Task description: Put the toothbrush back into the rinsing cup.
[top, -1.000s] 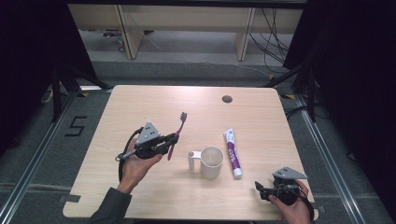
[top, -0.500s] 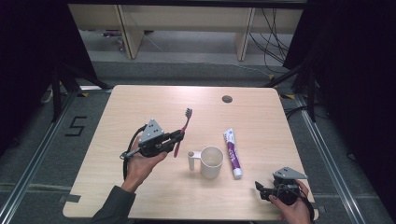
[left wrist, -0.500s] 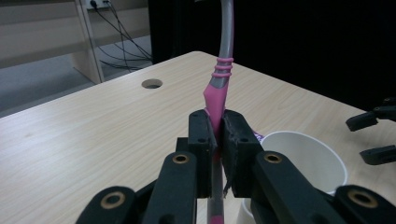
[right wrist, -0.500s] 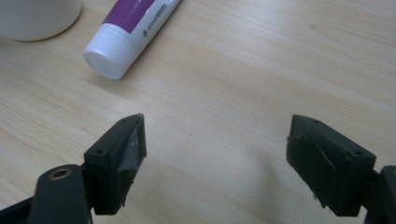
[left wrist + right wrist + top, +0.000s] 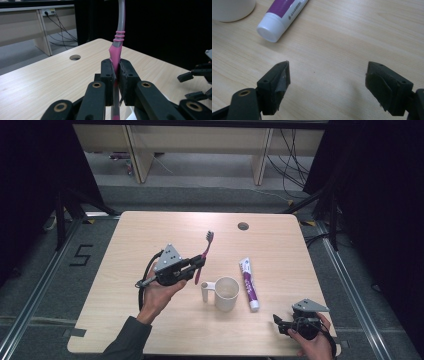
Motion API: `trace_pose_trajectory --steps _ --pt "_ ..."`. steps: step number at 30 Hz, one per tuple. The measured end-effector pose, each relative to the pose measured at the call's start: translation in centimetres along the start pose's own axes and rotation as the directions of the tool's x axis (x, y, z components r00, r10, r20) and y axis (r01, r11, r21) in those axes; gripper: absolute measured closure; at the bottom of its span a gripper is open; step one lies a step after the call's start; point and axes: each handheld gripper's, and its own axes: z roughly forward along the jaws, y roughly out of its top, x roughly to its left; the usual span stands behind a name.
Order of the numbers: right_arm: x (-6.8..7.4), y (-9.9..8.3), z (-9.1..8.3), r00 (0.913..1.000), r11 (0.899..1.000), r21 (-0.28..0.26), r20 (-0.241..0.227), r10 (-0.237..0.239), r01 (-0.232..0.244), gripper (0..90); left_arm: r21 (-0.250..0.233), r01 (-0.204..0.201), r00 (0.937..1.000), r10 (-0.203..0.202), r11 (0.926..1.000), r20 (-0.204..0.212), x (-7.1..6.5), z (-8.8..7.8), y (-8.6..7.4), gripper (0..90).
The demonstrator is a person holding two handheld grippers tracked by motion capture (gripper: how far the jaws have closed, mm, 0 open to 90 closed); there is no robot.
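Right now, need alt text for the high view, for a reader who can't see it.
The left gripper, held above a wooden table, has its jaws shut on a pink toothbrush with the bristles pointing away. A white mug and a purple-and-white toothpaste tube lie to its right; the right gripper rests open near the front right corner.

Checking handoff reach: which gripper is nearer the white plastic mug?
Left. The left gripper, clamping the pink toothbrush, sits just up-left of the white plastic mug; the right gripper rests open farther off, toward the table's near-right corner.

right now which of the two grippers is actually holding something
The left gripper: its jaws clamp the pink toothbrush by the handle. The right gripper is open, jaws wide apart over the bare table.
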Motion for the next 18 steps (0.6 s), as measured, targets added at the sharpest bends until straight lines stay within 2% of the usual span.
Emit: trace_pose_trajectory --steps 2,3,10,11,13,14,18 --pt "0.0 0.0 -0.1 1.0000 1.000 0.005 0.008 0.005 -0.005 21.0 -0.003 -0.003 1.0000 0.003 1.0000 0.007 -0.3 0.3 0.1 82.3" --pt "0.1 0.0 -0.1 0.9997 1.000 0.015 0.004 0.023 -0.023 21.0 -0.004 -0.005 1.0000 0.005 1.0000 0.009 -0.4 0.5 0.1 82.3" --pt "0.2 0.0 -0.1 0.9997 1.000 0.014 0.004 0.023 -0.023 21.0 -0.004 -0.010 0.9994 0.010 0.9999 0.033 -0.9 1.3 -0.1 82.3" --pt "0.0 0.0 0.0 1.0000 1.000 -0.002 -0.001 -0.004 0.004 21.0 -0.008 -0.013 0.9993 0.013 0.9999 0.034 -1.0 1.3 -0.1 82.3" --pt "0.0 0.0 0.0 1.0000 1.000 -0.003 -0.002 -0.005 0.005 21.0 -0.009 -0.010 0.9993 0.010 0.9999 0.036 -1.0 1.4 -0.3 82.3" --pt "0.0 0.0 -0.1 0.9998 1.000 -0.002 0.018 -0.004 0.004 21.0 -0.008 -0.015 0.9994 0.015 0.9999 0.032 -1.0 1.4 -0.4 82.3" --pt "0.0 0.0 -0.1 0.9998 1.000 -0.002 0.019 -0.005 0.005 21.0 -0.011 0.007 0.9998 -0.007 0.9999 0.018 -0.8 1.5 -0.9 82.2"
